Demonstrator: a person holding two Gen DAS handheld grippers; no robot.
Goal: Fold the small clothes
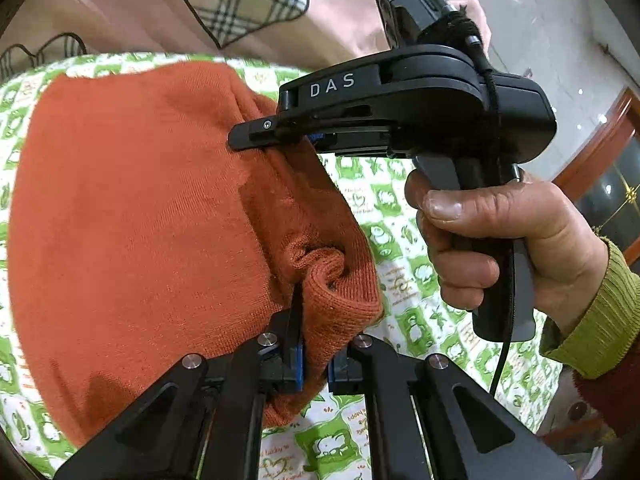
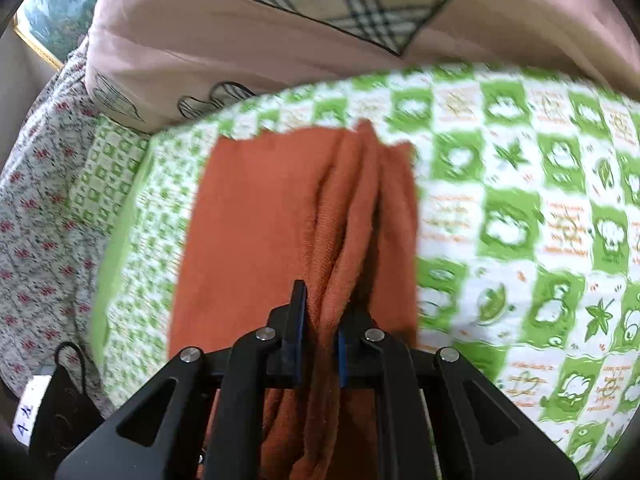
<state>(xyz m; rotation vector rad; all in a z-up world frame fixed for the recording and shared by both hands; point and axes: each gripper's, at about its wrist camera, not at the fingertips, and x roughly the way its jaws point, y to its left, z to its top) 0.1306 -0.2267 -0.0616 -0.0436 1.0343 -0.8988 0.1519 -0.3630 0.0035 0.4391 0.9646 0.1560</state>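
Both the left gripper (image 1: 314,356) and right gripper (image 2: 322,344) pinch bunched edges of the orange garment (image 1: 132,220).

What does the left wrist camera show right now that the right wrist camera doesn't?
Only the left wrist view shows the right gripper from outside, pinching the orange garment's edge, and the hand in a green sleeve holding it. Only the right wrist view shows a floral cloth and a black face mask at the left. Both show the orange garment clamped in that camera's own gripper, the green checked sheet and the pink bedding.
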